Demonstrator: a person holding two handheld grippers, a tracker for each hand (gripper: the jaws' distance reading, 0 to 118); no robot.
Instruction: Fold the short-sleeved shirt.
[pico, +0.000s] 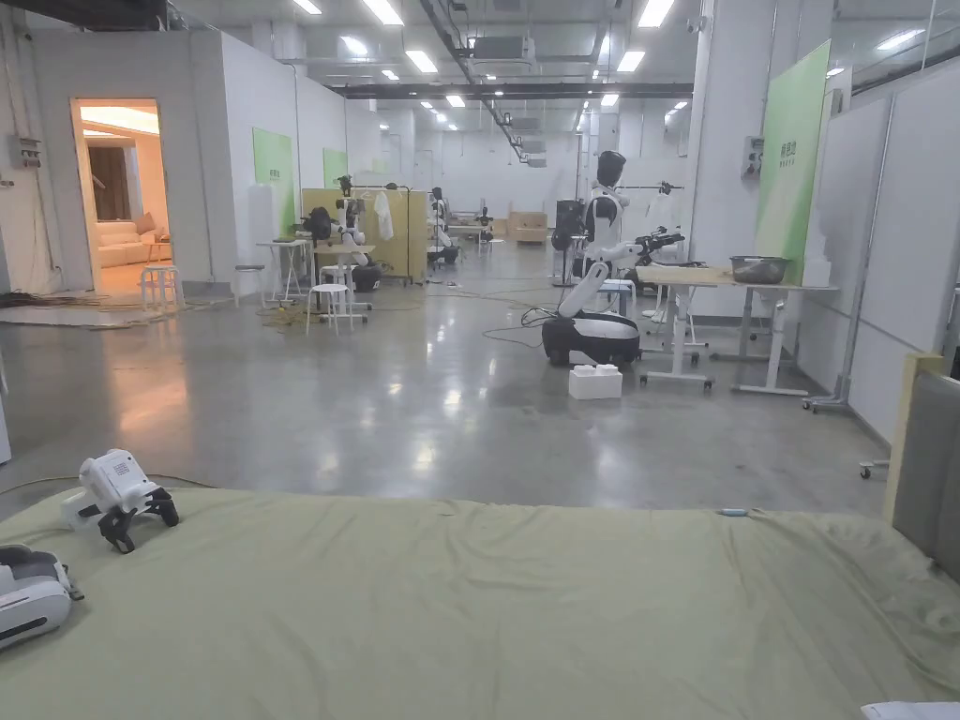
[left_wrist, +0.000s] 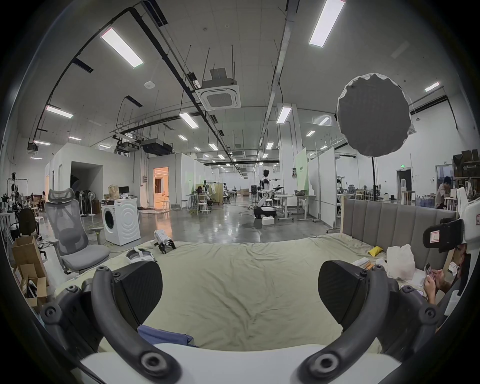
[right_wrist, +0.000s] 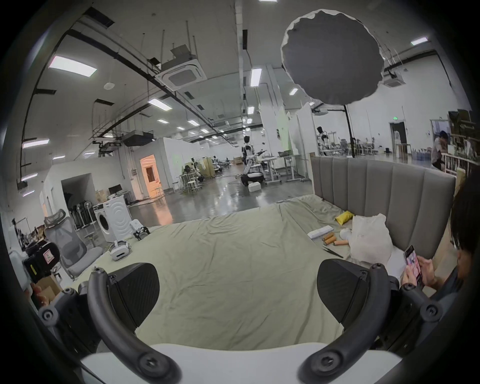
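While both grippers were held above the sheet (left_wrist: 233, 280), their jaws were spread apart and empty. Blue cloth (left_wrist: 166, 336) was seen beneath the left gripper (left_wrist: 240, 291).

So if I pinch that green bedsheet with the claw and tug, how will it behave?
Probably floppy: the green bedsheet already lies in soft wrinkles, so it should bunch up towards the pinch instead of sliding flat. It looks thin and light. A tug might drag the headset resting on it near the far corner.

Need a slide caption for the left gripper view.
Open left gripper held over pale green bedsheet; blue cloth under its left jaw.
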